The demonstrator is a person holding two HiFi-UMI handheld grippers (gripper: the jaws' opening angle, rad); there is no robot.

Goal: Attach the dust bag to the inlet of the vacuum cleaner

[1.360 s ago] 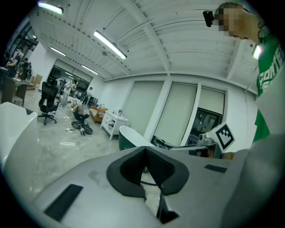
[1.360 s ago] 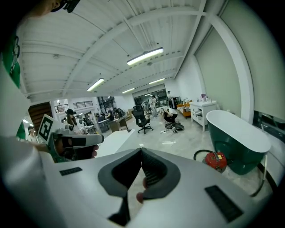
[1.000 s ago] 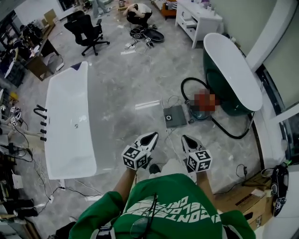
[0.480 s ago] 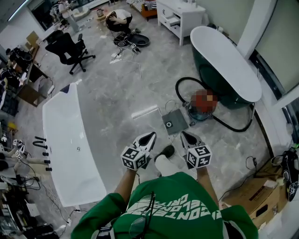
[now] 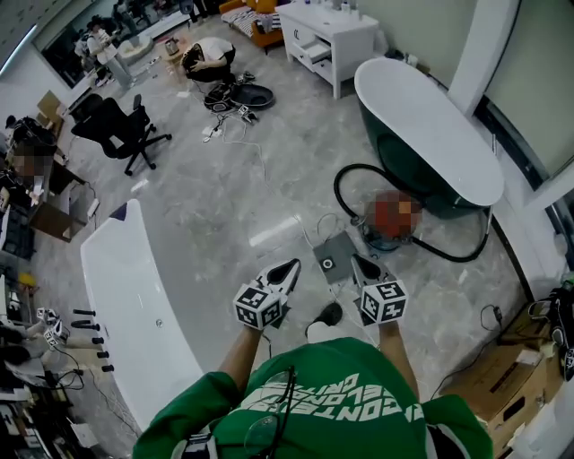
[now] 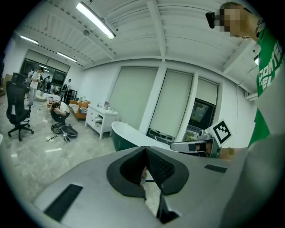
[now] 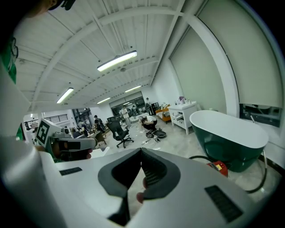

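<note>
Currently we hold both grippers low and close to the body, forearms coming out of the green sweatshirt (image 5: pixel 323 394), tips angled forward and slightly toward each other. Left gripper (image 5: pixel 290 267): jaws pressed together at the tips, nothing pinched. Only floor and a sliver of red show through the slit behind the tips. Right gripper (image 5: pixel 359 262): jaws likewise tip to tip, nothing gripped. A reddish blur sits in its slit and we can't identify it. A black shoe (image 5: pixel 329 314) stands on the floor between the two grippers. Cardboard boxes (image 5: pixel 489 394) sit near our right side. The dust bag (image 5: pixel 334 258) lies flat on the grey marble floor (image 5: pixel 224 188) with its collar hole facing up, just ahead of the right gripper's tips and apart from both grippers. The vacuum cleaner (image 7: pixel 217 167), a red canister, stands just past the bag, next to the dark green bathtub (image 5: pixel 421 116). Its black hose (image 5: pixel 453 259) loops on the floor around it. A white bathtub (image 5: pixel 126 269) lies well off to our left. Farther out are a white cabinet (image 5: pixel 330 25), a black office chair (image 5: pixel 117 125) and people at the far end.
</note>
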